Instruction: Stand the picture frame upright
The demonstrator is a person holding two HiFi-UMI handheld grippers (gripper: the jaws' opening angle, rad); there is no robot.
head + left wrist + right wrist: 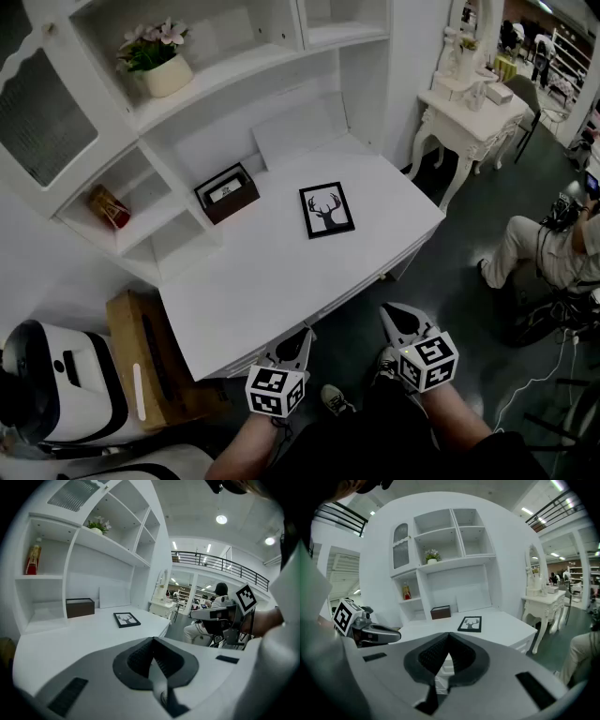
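Note:
A black picture frame [326, 209] with a deer print lies flat on the white desk [253, 281], towards the back right; it also shows in the left gripper view [126, 619] and the right gripper view [470, 624]. My left gripper [302, 335] hangs shut just off the desk's front edge, holding nothing. To its right, my right gripper [392, 314] is also shut and empty, below the desk's front right corner. Both are well short of the frame. In their own views the left gripper's [152, 641] and the right gripper's [449, 637] jaws meet at the tip.
A dark brown box [226, 192] sits at the desk's back left. The hutch shelves hold a potted plant [159, 58] and a red item [109, 206]. A wooden crate [150, 361] stands left of the desk. A seated person [553, 248] and a white side table [469, 103] are to the right.

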